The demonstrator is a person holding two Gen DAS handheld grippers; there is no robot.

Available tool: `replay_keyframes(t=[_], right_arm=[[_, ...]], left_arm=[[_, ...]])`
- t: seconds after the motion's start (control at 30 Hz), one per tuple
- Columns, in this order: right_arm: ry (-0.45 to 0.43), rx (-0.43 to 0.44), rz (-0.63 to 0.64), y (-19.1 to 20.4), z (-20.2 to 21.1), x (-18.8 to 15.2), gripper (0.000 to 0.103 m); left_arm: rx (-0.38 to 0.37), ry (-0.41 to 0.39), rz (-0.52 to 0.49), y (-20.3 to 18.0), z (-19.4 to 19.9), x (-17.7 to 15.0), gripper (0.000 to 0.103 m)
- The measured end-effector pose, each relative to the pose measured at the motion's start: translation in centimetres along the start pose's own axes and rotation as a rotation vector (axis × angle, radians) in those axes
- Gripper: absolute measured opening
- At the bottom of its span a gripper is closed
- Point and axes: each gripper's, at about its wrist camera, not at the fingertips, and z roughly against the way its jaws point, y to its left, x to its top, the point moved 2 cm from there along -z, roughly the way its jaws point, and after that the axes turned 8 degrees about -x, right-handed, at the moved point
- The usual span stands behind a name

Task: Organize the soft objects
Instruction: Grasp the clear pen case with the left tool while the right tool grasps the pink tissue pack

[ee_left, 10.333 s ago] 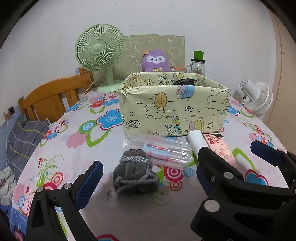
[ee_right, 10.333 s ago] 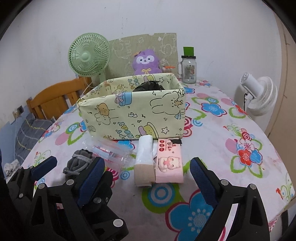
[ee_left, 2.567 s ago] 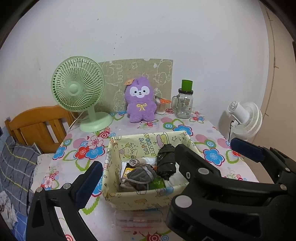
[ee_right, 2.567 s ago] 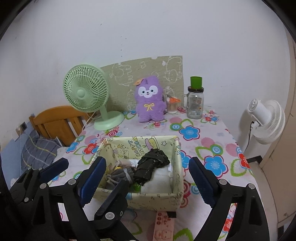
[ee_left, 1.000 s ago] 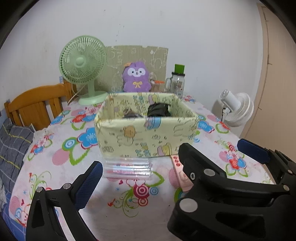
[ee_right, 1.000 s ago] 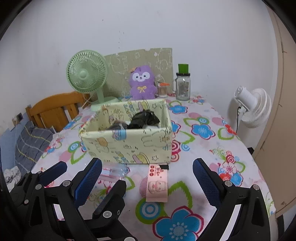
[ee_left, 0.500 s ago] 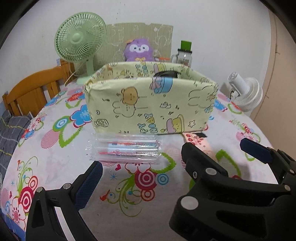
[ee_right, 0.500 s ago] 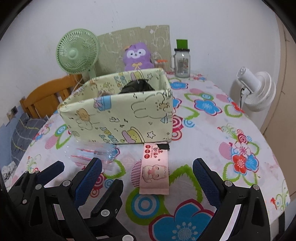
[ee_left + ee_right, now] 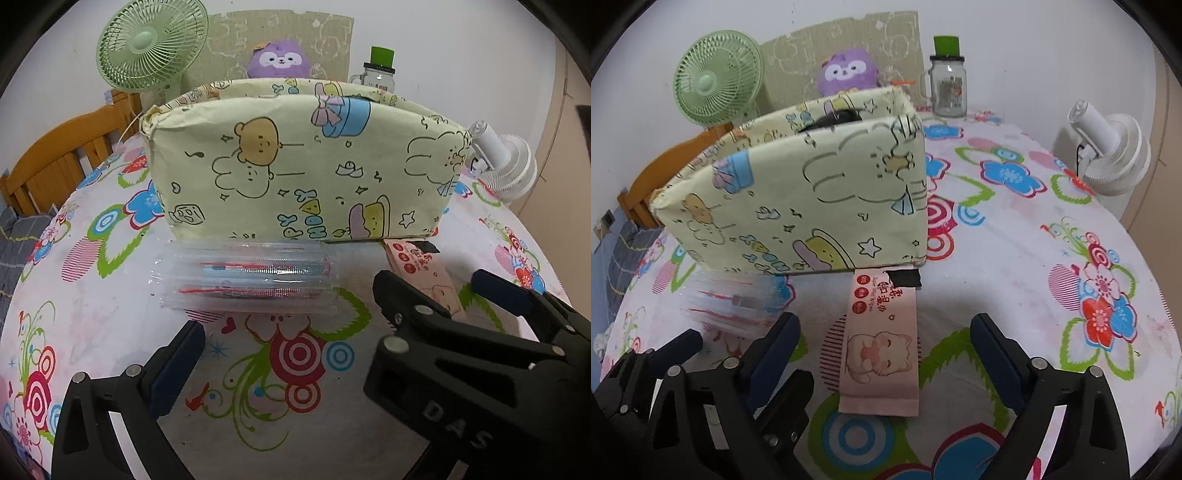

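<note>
Glossy clear plastic pouch [image 9: 247,277]

Two handheld grippers share one build: the left gripper [image 9: 332,354] and right gripper [image 9: 886,343] have matte black plastic frames, dark blue padded fingers [image 9: 993,347] and round silver screws [image 9: 1038,363]; raised letters "DAS" mark one housing.

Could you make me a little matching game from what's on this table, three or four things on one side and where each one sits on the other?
Things:
1. pink wipes pack
2. clear plastic packet
3. purple plush toy
4. white fan

Places:
A. behind the fabric box, by the wall
B. beyond the table's right edge
C. between the right gripper jaws
D. ahead of the left gripper, before the box

Pairs: 1-C, 2-D, 3-A, 4-B
</note>
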Motion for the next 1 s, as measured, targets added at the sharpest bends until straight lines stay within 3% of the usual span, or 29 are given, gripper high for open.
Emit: replay_keyframes(t=[0.13, 0.3, 0.43, 0.73, 1.0], right_arm=[[-0.008, -0.065, 0.027, 0.3, -0.3, 0.1, 0.079], [-0.011, -0.081, 0.052, 0.2, -0.1, 0.2, 0.043], [0.013, -0.021, 0.053, 0.3, 0.4, 0.0, 0.042], [-0.022, -0.014, 0.056, 1.3, 2.1, 0.2, 0.042], [-0.033, -0.017, 0.065, 2.2, 2.4, 0.8, 0.042]], left_arm=[[0.017, 0.014, -0.008, -0.2, -0.2, 0.0, 0.103], [0.024, 0.018, -0.012, -0.2, -0.2, -0.1, 0.103], [0.036, 0.003, -0.018, 0.0, 0.3, -0.1, 0.103], [0.097, -0.040, -0.013, 1.9, 1.7, 0.5, 0.103], [0.088, -0.046, -0.031, 2.6, 1.2, 1.4, 0.103]])
